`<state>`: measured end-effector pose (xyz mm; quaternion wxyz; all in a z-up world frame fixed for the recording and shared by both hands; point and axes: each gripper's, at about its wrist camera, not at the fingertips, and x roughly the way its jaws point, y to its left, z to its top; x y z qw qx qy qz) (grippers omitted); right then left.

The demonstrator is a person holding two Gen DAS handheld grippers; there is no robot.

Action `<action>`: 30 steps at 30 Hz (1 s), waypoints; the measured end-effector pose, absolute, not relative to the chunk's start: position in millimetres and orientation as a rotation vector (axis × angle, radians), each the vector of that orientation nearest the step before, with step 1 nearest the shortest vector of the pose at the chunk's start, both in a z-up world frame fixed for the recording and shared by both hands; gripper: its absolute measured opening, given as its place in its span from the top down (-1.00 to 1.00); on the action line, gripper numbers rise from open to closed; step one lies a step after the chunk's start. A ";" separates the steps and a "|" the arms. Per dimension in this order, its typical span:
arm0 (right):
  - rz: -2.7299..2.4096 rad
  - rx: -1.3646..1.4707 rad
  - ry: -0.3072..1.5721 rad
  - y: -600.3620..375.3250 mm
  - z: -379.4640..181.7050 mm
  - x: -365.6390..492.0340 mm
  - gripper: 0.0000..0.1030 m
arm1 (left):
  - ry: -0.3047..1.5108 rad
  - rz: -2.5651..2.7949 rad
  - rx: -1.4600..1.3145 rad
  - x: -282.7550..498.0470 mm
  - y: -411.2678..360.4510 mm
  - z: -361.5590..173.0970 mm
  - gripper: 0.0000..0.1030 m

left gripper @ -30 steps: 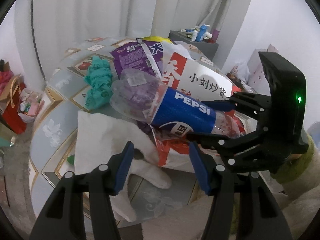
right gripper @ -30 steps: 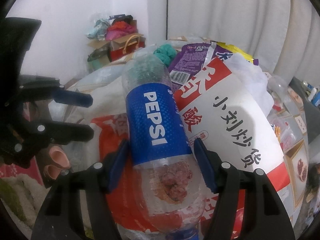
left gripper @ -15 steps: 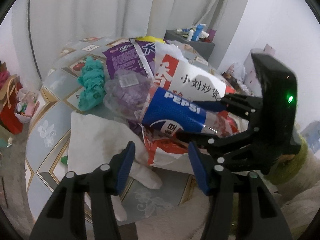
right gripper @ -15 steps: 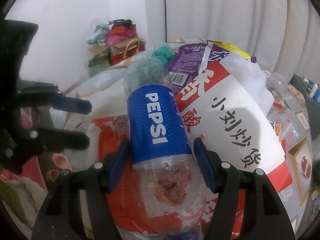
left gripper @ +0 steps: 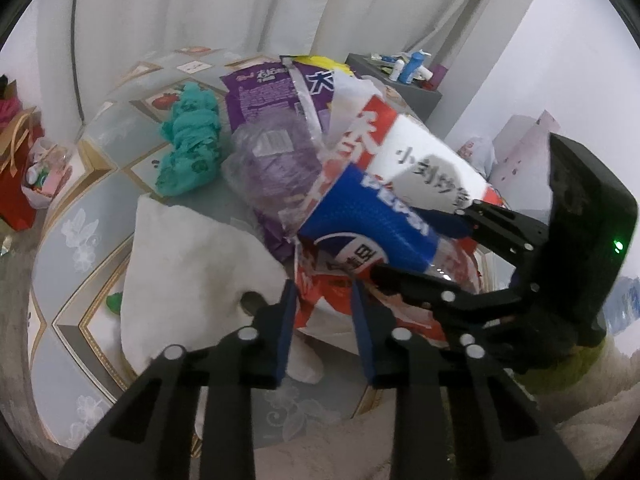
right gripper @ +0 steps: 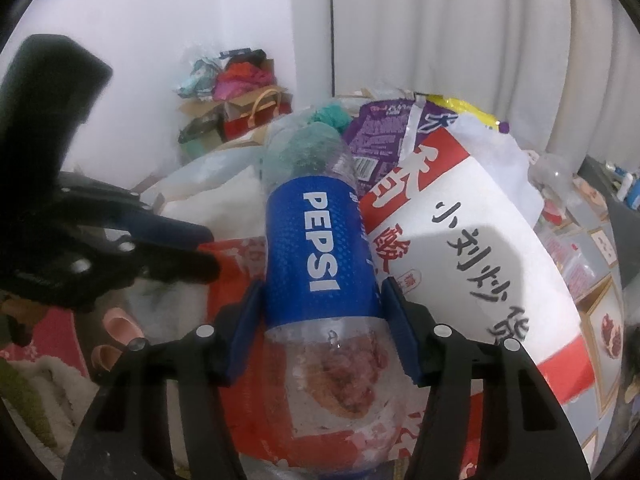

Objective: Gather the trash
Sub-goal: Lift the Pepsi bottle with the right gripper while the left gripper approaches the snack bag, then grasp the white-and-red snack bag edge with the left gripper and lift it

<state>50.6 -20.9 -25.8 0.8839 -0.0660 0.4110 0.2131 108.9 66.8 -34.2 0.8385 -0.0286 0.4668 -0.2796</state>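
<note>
Change since a second ago: my left claw (left gripper: 322,328) has drawn its jaws much closer together and they are closing now; the right claw (right gripper: 320,328) has tightened a little on its load.
Left claw: points steeply down at the front edge of the pile, jaws narrow, the edge of a red-and-white snack bag (left gripper: 320,300) between the blue pads; I cannot tell whether the pads press on it yet.
Right claw: points steeply down, its blue pads set against both sides of the Pepsi bottle (right gripper: 320,248) just below the blue label, jaws closing on it.
Pepsi bottle: clear plastic, lying tilted across the pile, base toward the curtains, neck end toward my right claw, reddish scraps inside.
Pile: large white bag with red band (right gripper: 472,248) beside the bottle, purple wrappers (left gripper: 260,92) behind it, a crumpled teal bag (left gripper: 188,140) to one side.
Worktop: patterned blue-grey cloth (left gripper: 80,240) under everything, a white cloth (left gripper: 192,256) spread on it just beside my left claw.
Room: white curtains (left gripper: 200,4) behind, a red gift bag (left gripper: 16,184) on the floor.
</note>
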 end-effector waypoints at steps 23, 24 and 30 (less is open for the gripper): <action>0.220 0.120 0.757 -107.2 18.0 -11.6 -0.06 | 1.007 -0.595 0.033 152.5 35.7 -32.6 0.55; 0.206 0.130 0.769 -108.1 12.5 -12.7 -0.06 | 1.017 -0.590 0.045 153.3 33.0 -33.9 0.55; 0.191 0.169 0.815 -113.6 -7.7 -15.8 -0.06 | 1.041 -0.576 0.083 133.9 27.0 -37.1 0.51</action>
